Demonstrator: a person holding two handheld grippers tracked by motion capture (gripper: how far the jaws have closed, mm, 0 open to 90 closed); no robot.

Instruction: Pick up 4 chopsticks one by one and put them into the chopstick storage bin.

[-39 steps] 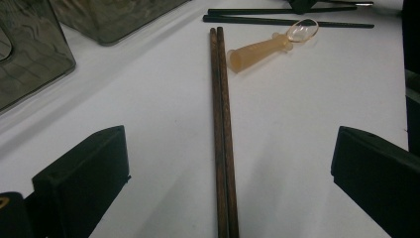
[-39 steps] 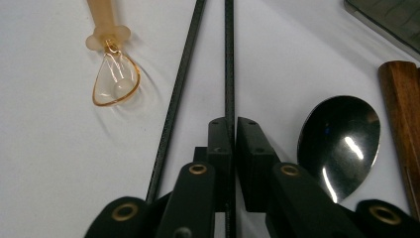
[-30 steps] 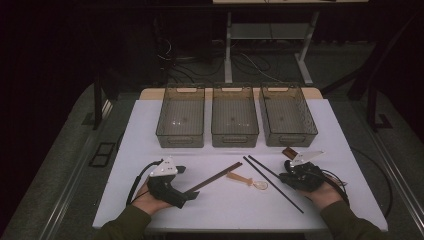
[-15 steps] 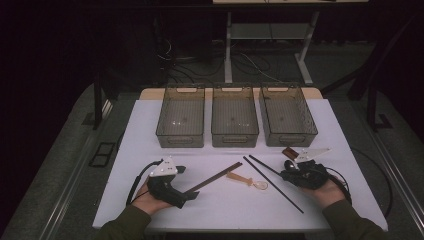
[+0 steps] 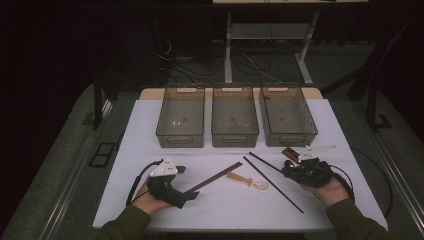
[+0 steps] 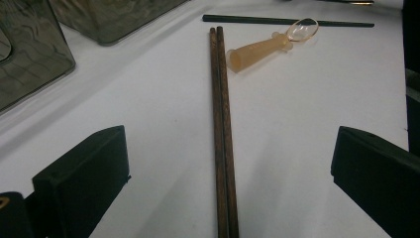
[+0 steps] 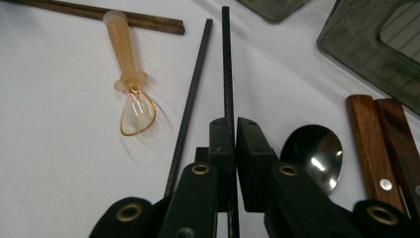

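My left gripper (image 6: 229,148) is open, its jaws wide apart on either side of a pair of brown wooden chopsticks (image 6: 222,129) that lie flat on the white table (image 5: 150,135). In the high view the left gripper (image 5: 191,194) sits at the near end of the brown chopsticks (image 5: 215,178). My right gripper (image 7: 233,126) is shut on one black chopstick (image 7: 227,69); a second black chopstick (image 7: 190,94) lies just beside it. A small translucent orange spoon (image 7: 124,54) rests between the two pairs. From above, the right gripper (image 5: 286,173) is at the right.
Three empty smoky plastic bins (image 5: 235,117) stand in a row at the back of the table. A black spoon (image 7: 313,153) and two wooden handles (image 7: 381,144) lie just right of my right gripper. Cables trail from both grippers.
My right gripper has edged slightly to the right and away from me. The left gripper has stayed where it was.
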